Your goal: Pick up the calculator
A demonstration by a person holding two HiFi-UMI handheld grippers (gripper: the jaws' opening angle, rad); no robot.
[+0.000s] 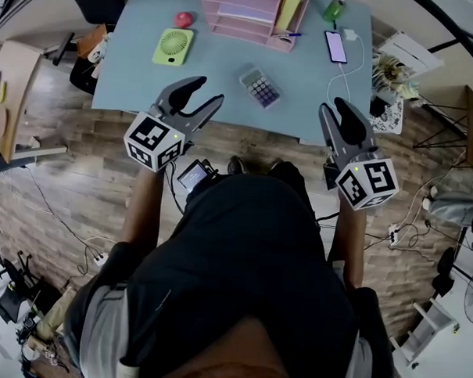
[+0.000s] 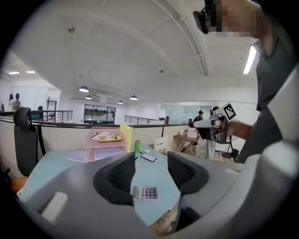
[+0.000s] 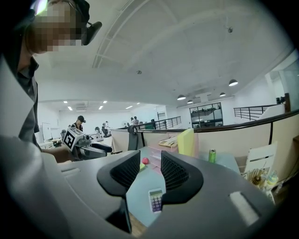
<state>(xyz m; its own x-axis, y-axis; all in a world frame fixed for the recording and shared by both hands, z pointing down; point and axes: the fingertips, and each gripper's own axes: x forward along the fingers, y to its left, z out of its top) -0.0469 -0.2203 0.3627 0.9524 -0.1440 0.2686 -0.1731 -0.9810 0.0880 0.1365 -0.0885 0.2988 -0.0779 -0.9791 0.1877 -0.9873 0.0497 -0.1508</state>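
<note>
L hand-held gripper (image 1: 208,91) & R hand-held gripper (image 1: 332,105): jaws spread, both empty. The calculator (image 1: 260,87) sits on table (image 1: 132,78) ahead, btwn them, untouched.

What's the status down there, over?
Left gripper and right gripper open, empty, in the air. Calculator flat on table near front edge, untouched. Nothing blocking it.

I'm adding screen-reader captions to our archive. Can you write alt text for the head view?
Seen from above, a person holds open left tongs and open right tongs flanking, not touching, a calculator lying near the front edge of a pale blue table. Behind it lie a green fan, pink tray and phone.
</note>
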